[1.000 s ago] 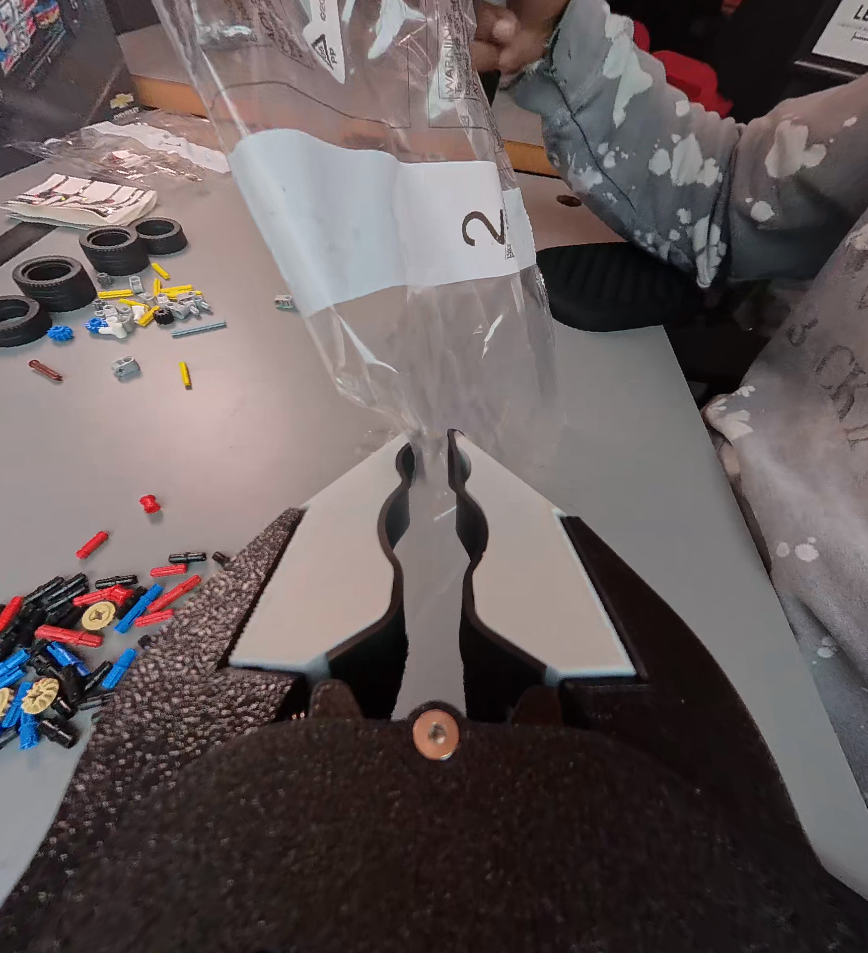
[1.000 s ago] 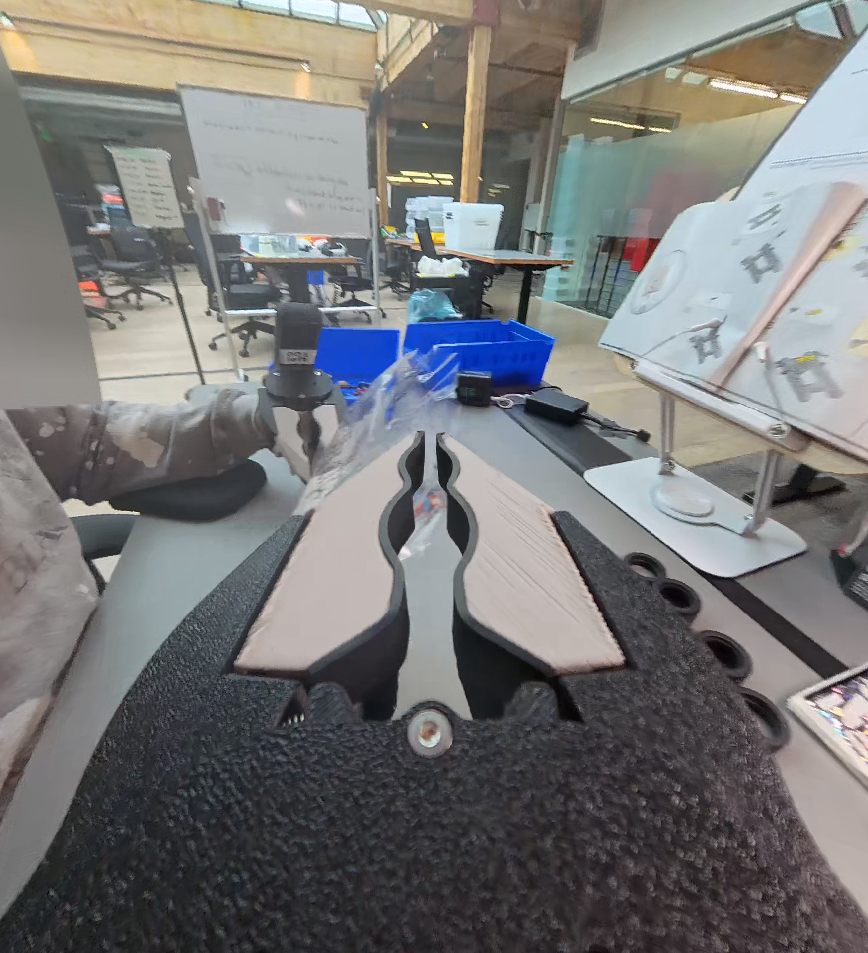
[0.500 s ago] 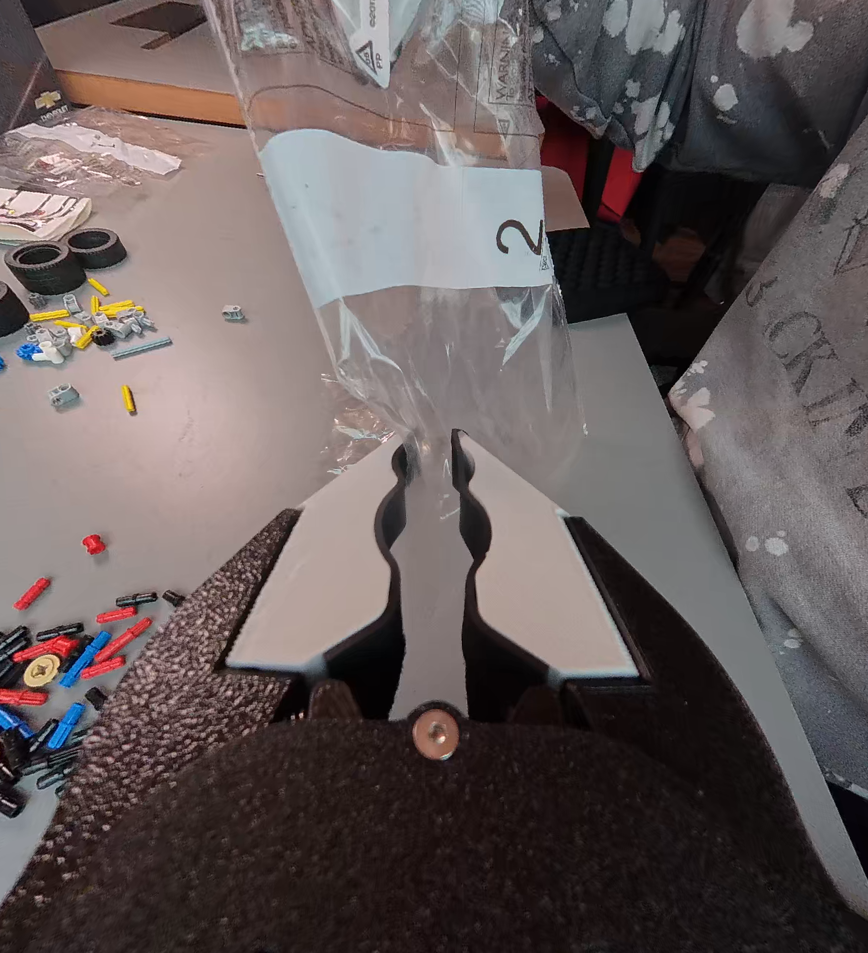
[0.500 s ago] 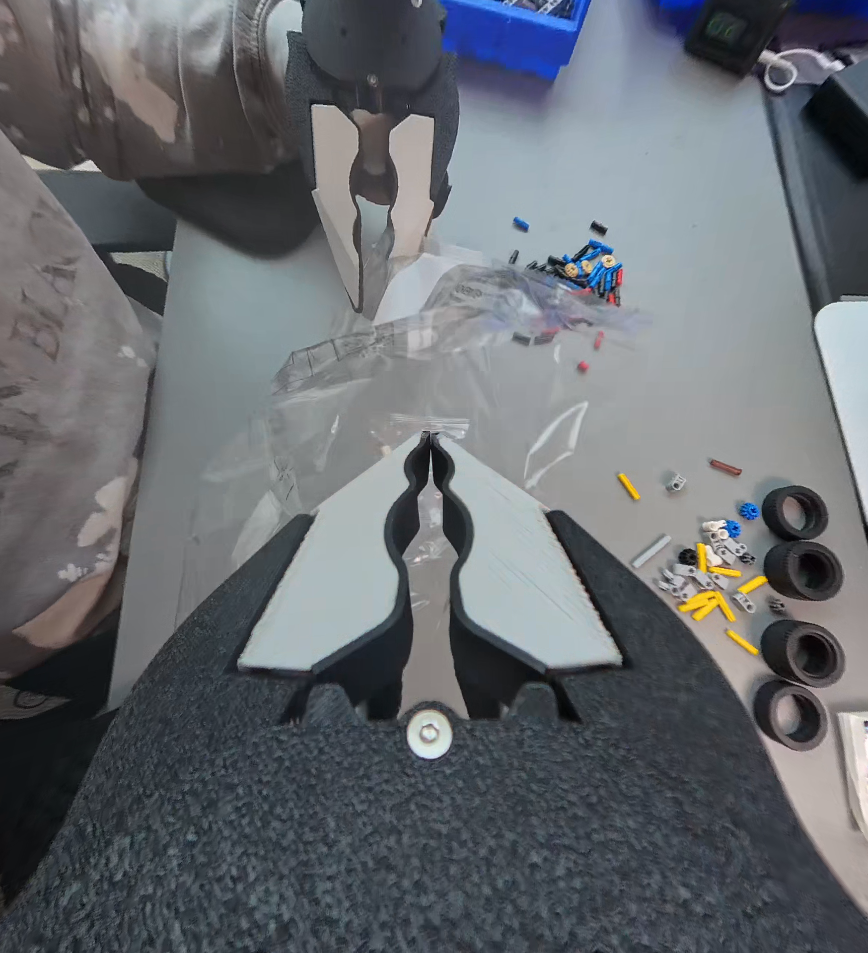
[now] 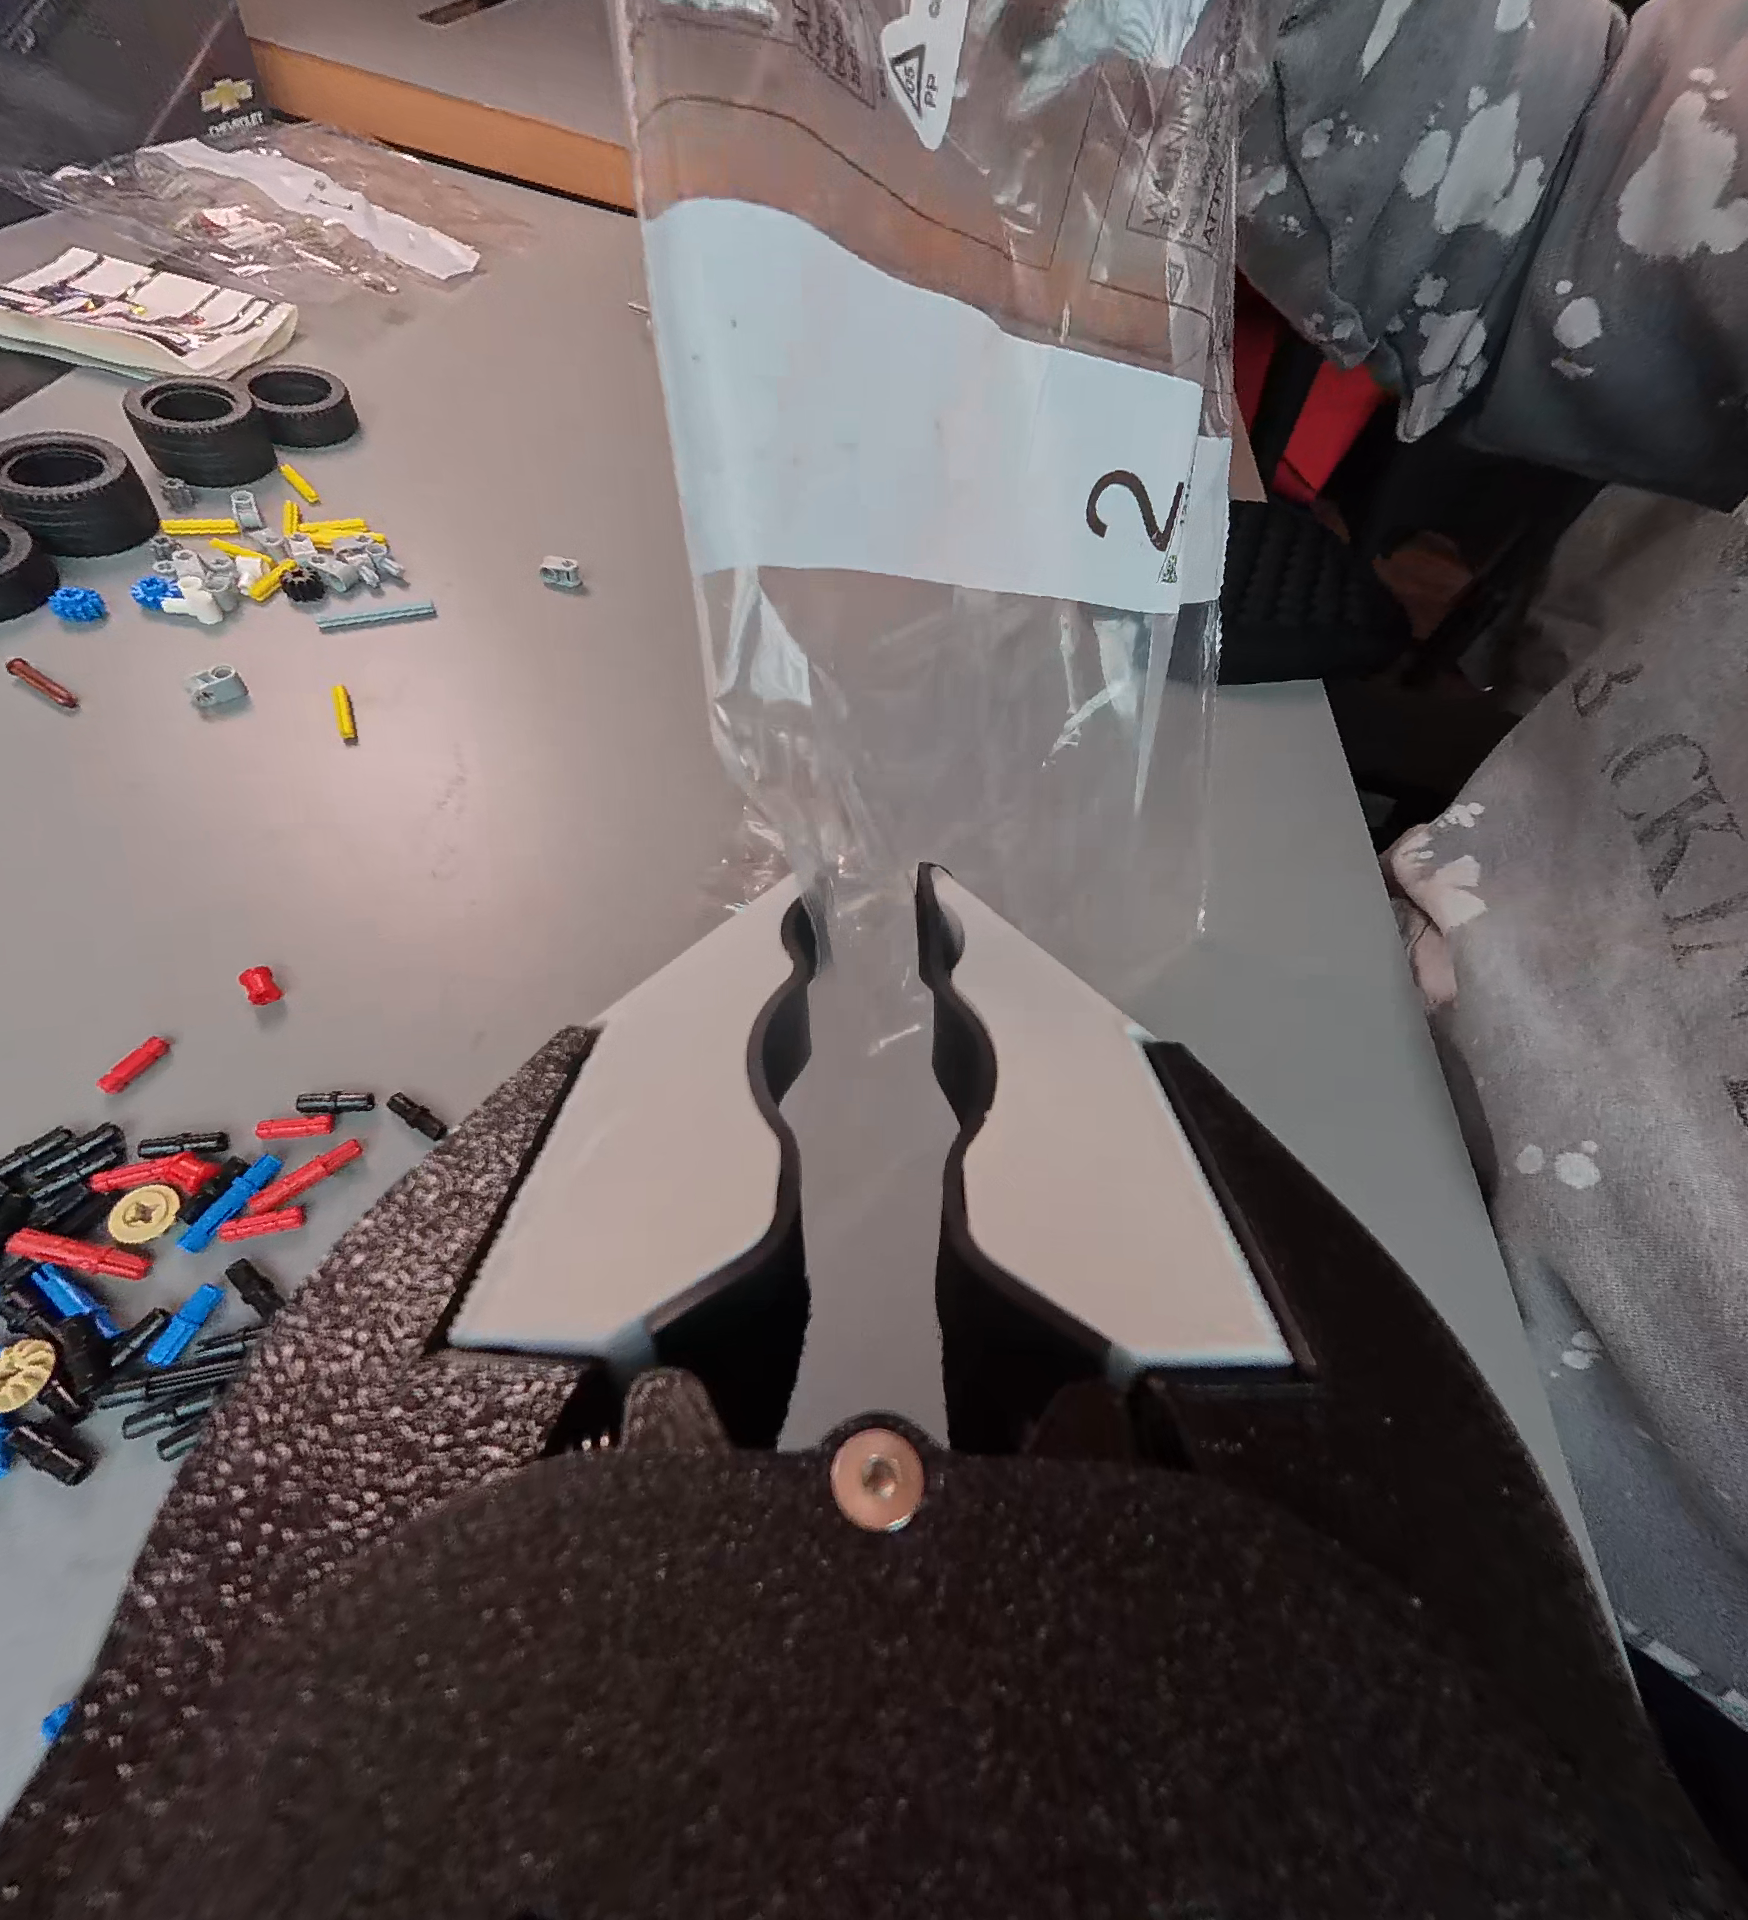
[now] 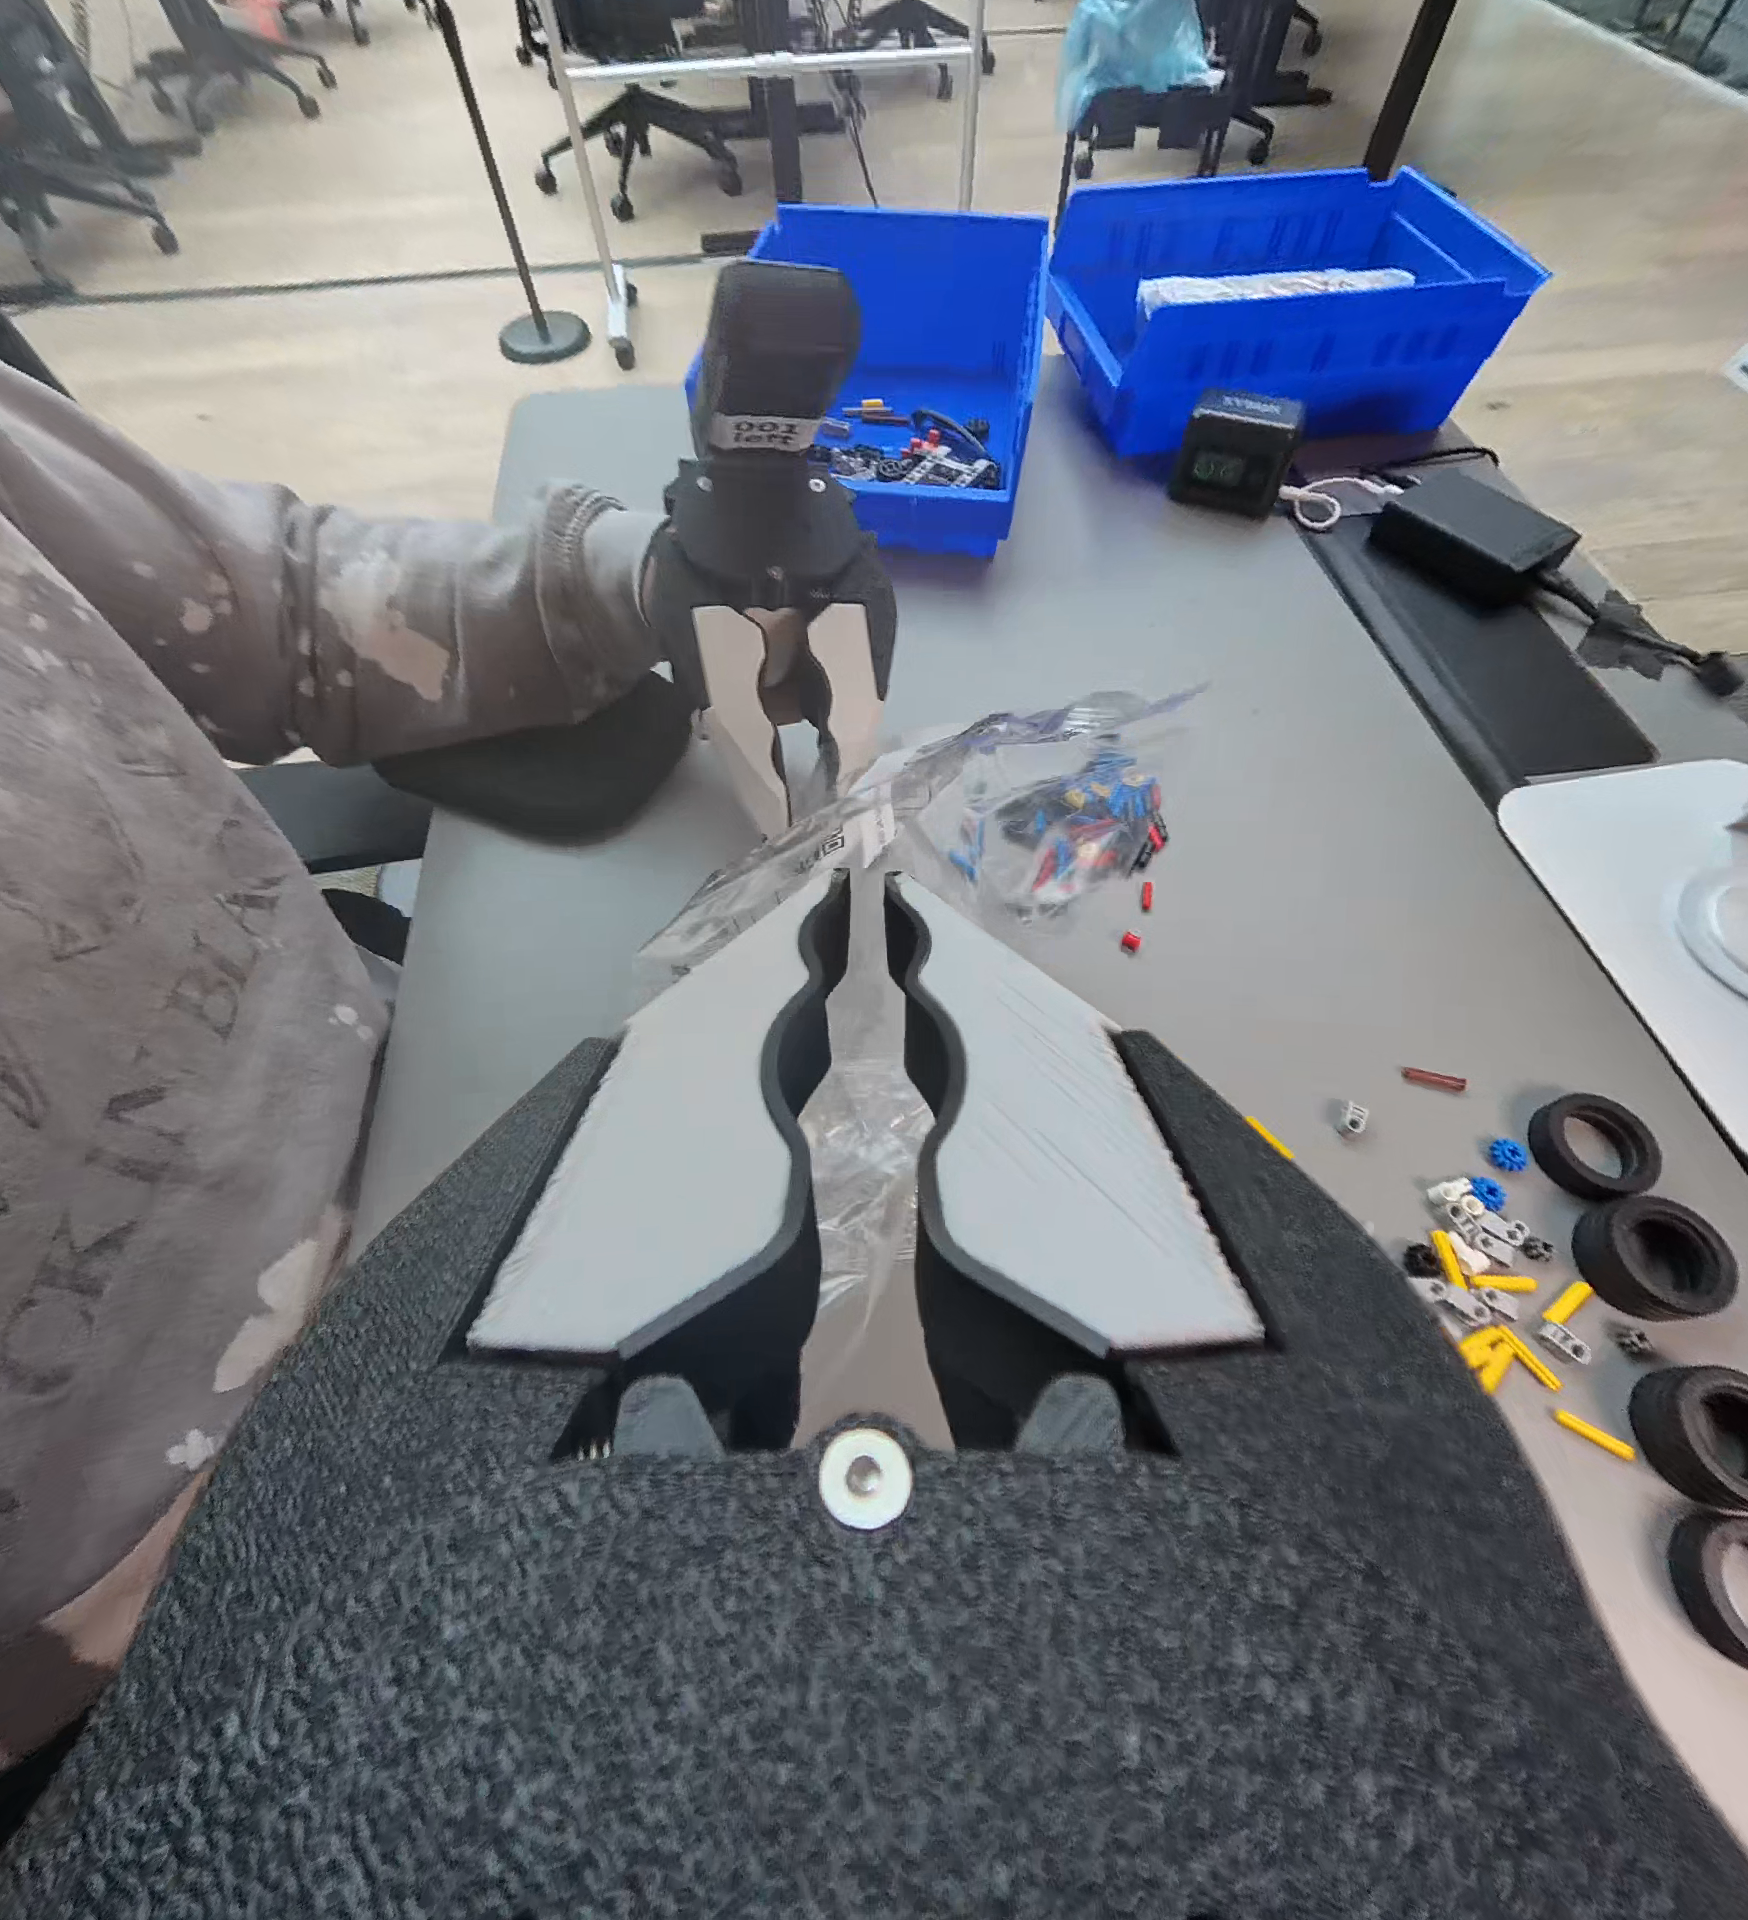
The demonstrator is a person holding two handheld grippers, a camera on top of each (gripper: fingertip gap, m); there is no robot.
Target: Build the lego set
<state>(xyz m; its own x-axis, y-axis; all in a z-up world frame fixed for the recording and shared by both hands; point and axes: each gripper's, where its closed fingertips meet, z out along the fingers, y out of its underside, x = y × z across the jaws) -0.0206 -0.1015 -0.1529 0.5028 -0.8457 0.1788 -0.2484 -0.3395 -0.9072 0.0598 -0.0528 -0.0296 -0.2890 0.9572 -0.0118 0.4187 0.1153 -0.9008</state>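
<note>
While both grippers are at the same clear plastic bag with a white band (image 5: 911, 416), we find their grips differ. The left gripper (image 5: 865, 883) has its two fingers slightly apart at the tips, with a gathered corner of the bag running between them; we cannot tell whether the film is truly pinched. In the right wrist view this gripper (image 6: 797, 790) points down at the bag's far end. The right gripper (image 6: 865, 883) has its tips nearly together with the bag's film between them, and crumpled film shows in the gap behind the tips; it appears clamped on the bag.

The bag stretches between the two tools above the grey table (image 5: 496, 831), and in the left wrist view it rises out of frame. A heap of small black, blue and red lego pins with tan gears (image 5: 70, 1247) lies on the table left of the left gripper; in the right wrist view it shows through the film (image 6: 1067, 821).

Farther out we note four black rubber tyres (image 6: 1680, 1351) in a row, and beside them a scatter of yellow and grey small parts (image 6: 1493, 1288). A stack of sticker sheets (image 5: 132, 317) lies beyond the tyres. Two blue plastic bins (image 6: 1265, 301) stand at the table's far edge. A person's mottled grey sleeve (image 6: 330, 613) reaches to the left gripper.
</note>
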